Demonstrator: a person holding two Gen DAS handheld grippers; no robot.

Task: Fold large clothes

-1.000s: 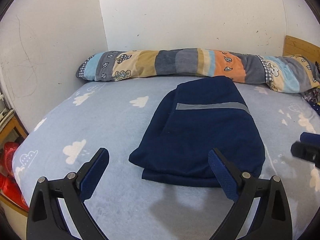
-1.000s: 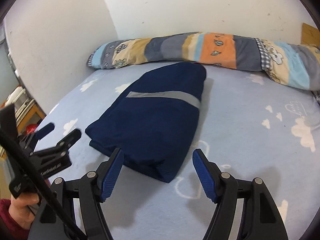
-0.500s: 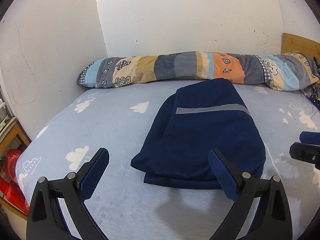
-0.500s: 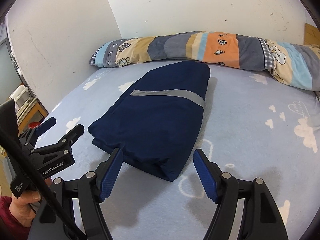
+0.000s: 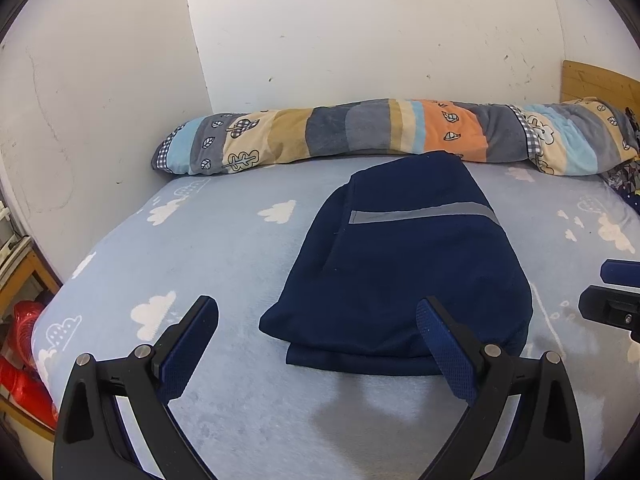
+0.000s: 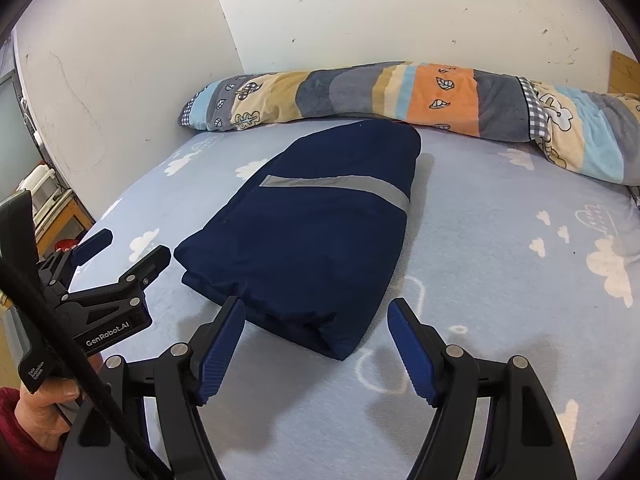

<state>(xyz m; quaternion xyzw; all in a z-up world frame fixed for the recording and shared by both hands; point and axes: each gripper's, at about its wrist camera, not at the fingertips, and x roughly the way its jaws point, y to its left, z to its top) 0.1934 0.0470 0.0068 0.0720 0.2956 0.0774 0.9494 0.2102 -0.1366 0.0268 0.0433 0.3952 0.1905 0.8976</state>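
Folded navy garment (image 6: 316, 232) on bed (image 6: 500, 280), right gripper (image 6: 316, 332) apparently open, empty

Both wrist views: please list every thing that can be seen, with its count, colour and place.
folded garment: one, navy with a grey stripe, in the middle of the bed.
bed sheet: one, light blue with white clouds, under the garment.
long pillow: one, patchwork of grey, tan, orange and blue, along the far wall.
headboard: one, wood, far right corner.
red object: one, unclear, beside the bed at left.
left tongs: one, black with blue pads, open, above the near edge of the garment.
right tongs: one, same colours, open, holding nothing.
hand: one, red sleeve, holding the left tongs.
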